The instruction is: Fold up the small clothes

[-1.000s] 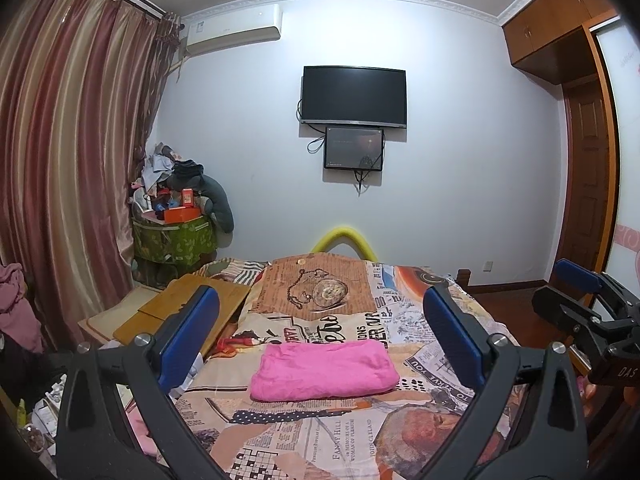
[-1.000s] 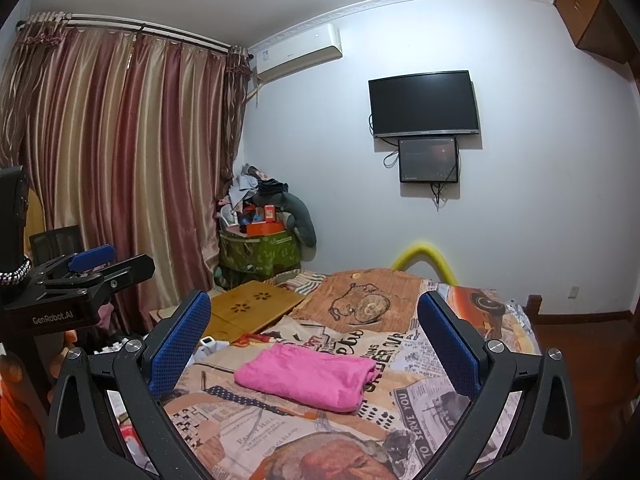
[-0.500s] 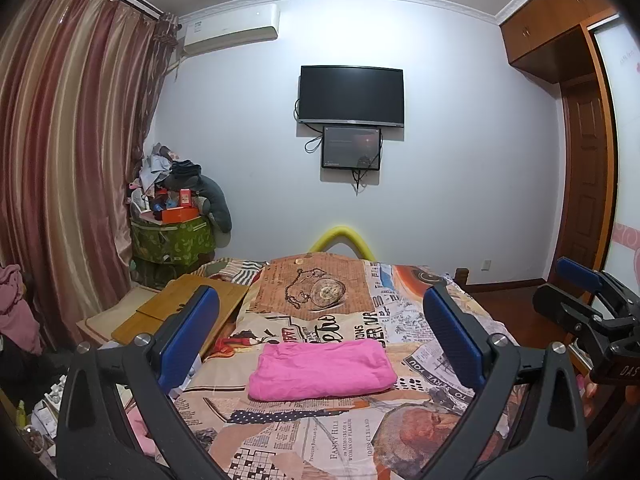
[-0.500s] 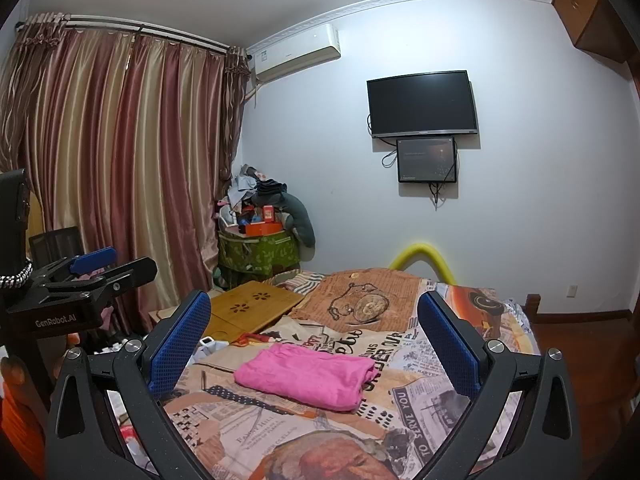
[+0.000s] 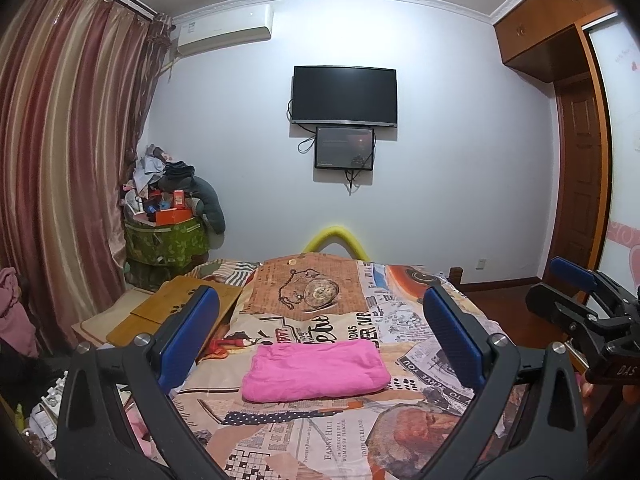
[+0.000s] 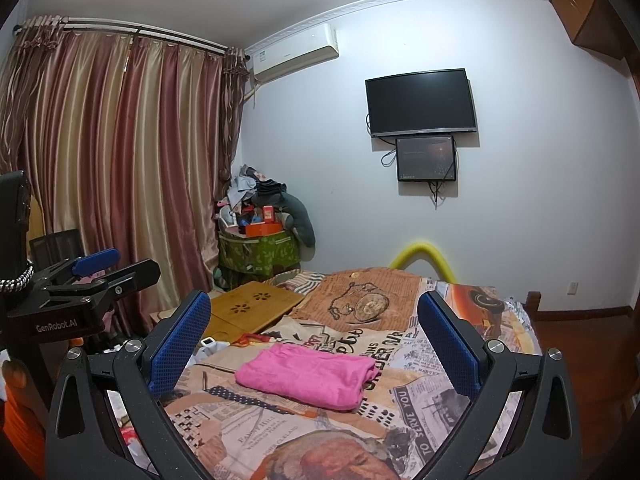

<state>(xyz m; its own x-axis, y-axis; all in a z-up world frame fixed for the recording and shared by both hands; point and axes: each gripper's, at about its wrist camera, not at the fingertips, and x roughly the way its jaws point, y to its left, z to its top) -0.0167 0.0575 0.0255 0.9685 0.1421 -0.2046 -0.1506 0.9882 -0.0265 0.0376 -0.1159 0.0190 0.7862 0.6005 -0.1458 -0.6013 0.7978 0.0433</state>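
A pink garment (image 5: 314,370), folded into a neat rectangle, lies flat on the patterned bedspread (image 5: 320,304). It also shows in the right wrist view (image 6: 308,374). My left gripper (image 5: 318,340) is open and empty, held above the near end of the bed, short of the garment. My right gripper (image 6: 314,340) is open and empty, also above the near end of the bed. Each gripper shows at the edge of the other's view, the right one (image 5: 580,300) and the left one (image 6: 96,276).
A wooden lap table (image 6: 256,304) rests at the bed's left edge. A green bin piled with clutter (image 5: 166,236) stands by the curtain (image 5: 60,180). A yellow foam tube (image 5: 336,236) arches behind the bed. A wooden door (image 5: 580,184) is at right.
Both cameras have drifted very slightly. The pink garment has not moved and both grippers stay open.
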